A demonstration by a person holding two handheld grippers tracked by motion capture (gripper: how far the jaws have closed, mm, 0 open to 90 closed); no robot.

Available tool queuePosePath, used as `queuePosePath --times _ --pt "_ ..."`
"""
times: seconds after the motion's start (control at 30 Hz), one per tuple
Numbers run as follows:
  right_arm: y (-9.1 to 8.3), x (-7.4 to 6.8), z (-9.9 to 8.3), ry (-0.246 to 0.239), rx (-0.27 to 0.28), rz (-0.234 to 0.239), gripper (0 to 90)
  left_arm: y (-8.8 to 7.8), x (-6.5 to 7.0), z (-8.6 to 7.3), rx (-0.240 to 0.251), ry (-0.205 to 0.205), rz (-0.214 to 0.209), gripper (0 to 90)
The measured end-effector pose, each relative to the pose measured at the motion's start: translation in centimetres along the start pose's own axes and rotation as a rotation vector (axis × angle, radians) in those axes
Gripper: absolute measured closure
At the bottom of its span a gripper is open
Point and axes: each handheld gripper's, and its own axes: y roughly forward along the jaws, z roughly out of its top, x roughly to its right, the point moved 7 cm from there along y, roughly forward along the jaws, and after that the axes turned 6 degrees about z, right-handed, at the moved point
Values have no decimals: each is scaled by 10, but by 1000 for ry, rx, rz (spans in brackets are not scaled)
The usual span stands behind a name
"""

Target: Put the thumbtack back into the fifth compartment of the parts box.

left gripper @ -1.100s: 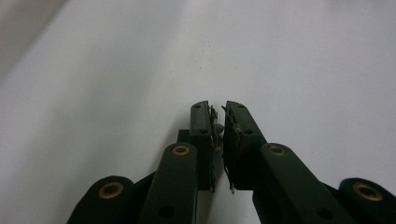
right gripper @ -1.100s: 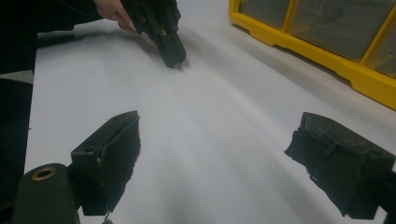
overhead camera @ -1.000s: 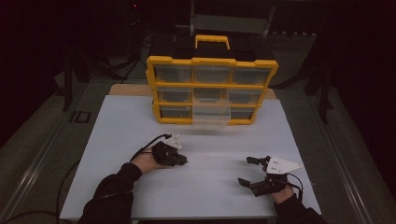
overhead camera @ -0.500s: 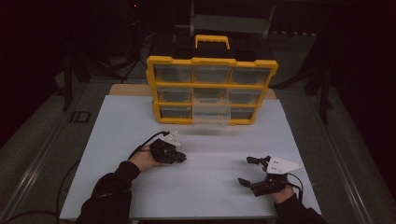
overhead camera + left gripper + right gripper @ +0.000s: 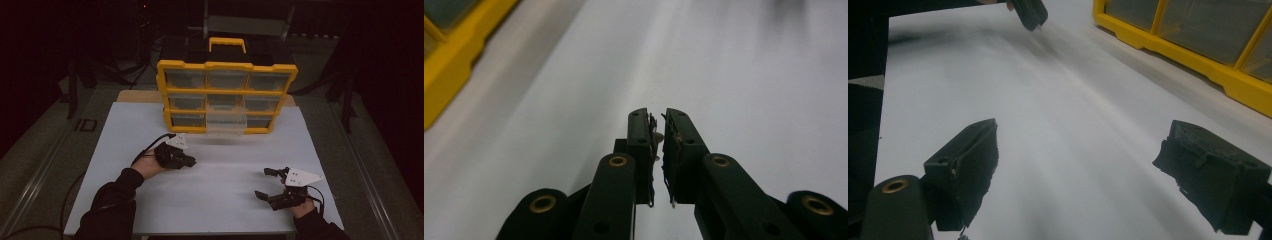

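Small part: a tiny pale thing, perhaps a screw, seems pinched between the pads of the left tool (image 5: 658, 131); it is too small to name with certainty.
Left tool: in the high view the left tool (image 5: 189, 161) hangs just above the white desk (image 5: 225, 200), in front of the organizer, its jaws all but closed with a thin slit between them. The tight pinch fits a thing this small, which would drop out of any looser hold.
Pulled-out drawer: a clear drawer (image 5: 226, 125) juts from the middle of the bottom row of the yellow organizer (image 5: 227, 70), just beyond the left tool. I judge that it stands out so that the small part can go into it or has come out of it; which, I cannot tell.
Organizer: it stands upright at the far end of the desk, black handle on top, three rows of clear drawers facing the person, so every drawer front is in reach of both hands. Its yellow frame (image 5: 1198, 65) also crosses the right gripper view.
Right tool: the right tool (image 5: 268, 184) sits low near the desk's near right corner, well apart from the organizer, jaws spread wide and empty (image 5: 1075, 170). I take it to be parked out of the way.
Person: dark sleeves come in from the near edge, one hand behind each tool.
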Motion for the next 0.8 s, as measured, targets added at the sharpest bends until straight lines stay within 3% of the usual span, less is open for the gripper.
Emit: queuePosePath --times 0.47,0.8 --pt "0 0 0 1 0 -1 140 -32 -9 20 49 -1 39 816" --pt "0 0 0 0 -2 0 140 -45 -14 32 62 8 49 816"
